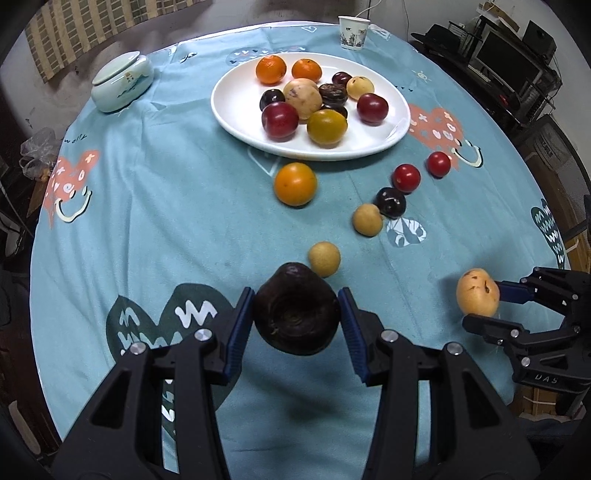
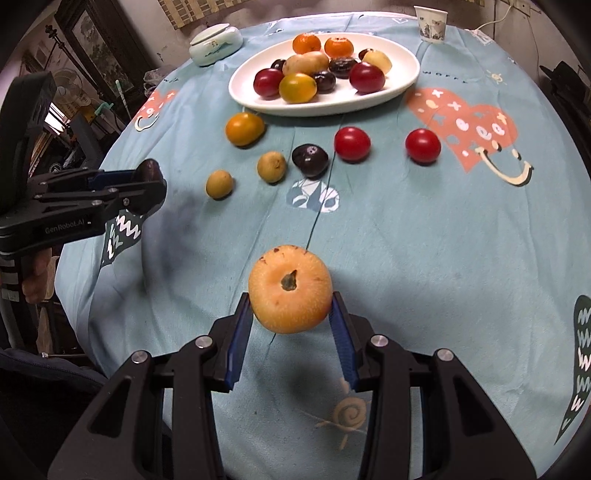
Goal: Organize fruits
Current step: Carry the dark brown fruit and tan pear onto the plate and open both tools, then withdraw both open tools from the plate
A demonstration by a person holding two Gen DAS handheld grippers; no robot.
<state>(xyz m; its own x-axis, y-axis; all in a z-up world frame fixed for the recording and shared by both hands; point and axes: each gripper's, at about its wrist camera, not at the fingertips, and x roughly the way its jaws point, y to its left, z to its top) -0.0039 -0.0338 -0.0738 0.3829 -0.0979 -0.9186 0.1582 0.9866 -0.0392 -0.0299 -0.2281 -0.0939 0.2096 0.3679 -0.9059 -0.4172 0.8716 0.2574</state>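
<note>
My left gripper (image 1: 296,312) is shut on a dark brown fruit (image 1: 297,314), held above the blue tablecloth; the same gripper (image 2: 147,184) shows side-on at the left of the right wrist view. My right gripper (image 2: 291,306) is shut on a pale orange-yellow fruit (image 2: 290,288), also off the cloth; that fruit (image 1: 477,291) appears at the right of the left wrist view. A white plate (image 1: 236,110) (image 2: 402,79) at the far side carries several fruits. Loose on the cloth lie an orange fruit (image 1: 295,184), two red ones (image 2: 352,143) (image 2: 423,145), a dark plum (image 2: 310,159) and two small tan fruits (image 2: 272,166) (image 2: 219,184).
A pale lidded ceramic jar (image 1: 122,82) stands at the far left and a paper cup (image 1: 353,32) at the far edge behind the plate. The round table's edge curves close on both sides, with dark furniture beyond. A person's hand (image 2: 35,280) grips the left tool.
</note>
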